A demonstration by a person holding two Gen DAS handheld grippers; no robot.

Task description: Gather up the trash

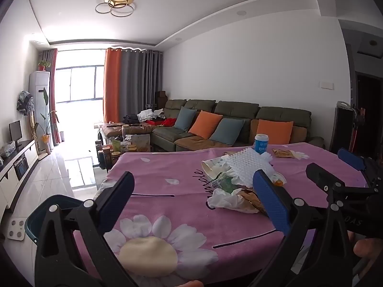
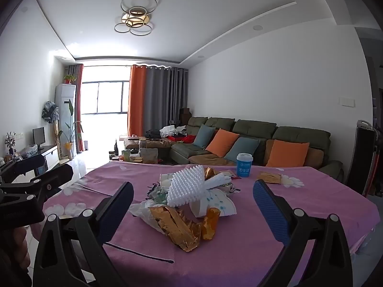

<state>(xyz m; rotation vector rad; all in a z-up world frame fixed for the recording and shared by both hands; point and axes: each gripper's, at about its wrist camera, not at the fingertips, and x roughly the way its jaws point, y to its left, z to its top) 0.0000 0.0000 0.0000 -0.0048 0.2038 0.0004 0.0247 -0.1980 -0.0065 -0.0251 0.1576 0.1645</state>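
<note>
Left gripper [image 1: 194, 196] released, jaws spread wide and empty above the pink tabletop [image 1: 167, 167], trash pile [image 1: 239, 181] ahead beside its right finger, right gripper [image 2: 194, 203] likewise fully spread, holding nothing, trash pile [image 2: 189, 205] just ahead between its fingers, untouched.

Crinkled glossy gold foil wrapper [image 2: 178, 227]

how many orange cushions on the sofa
2: one orange cushion between the two blue-grey cushions, the other at the sofa's right end; none seem hidden.
</note>
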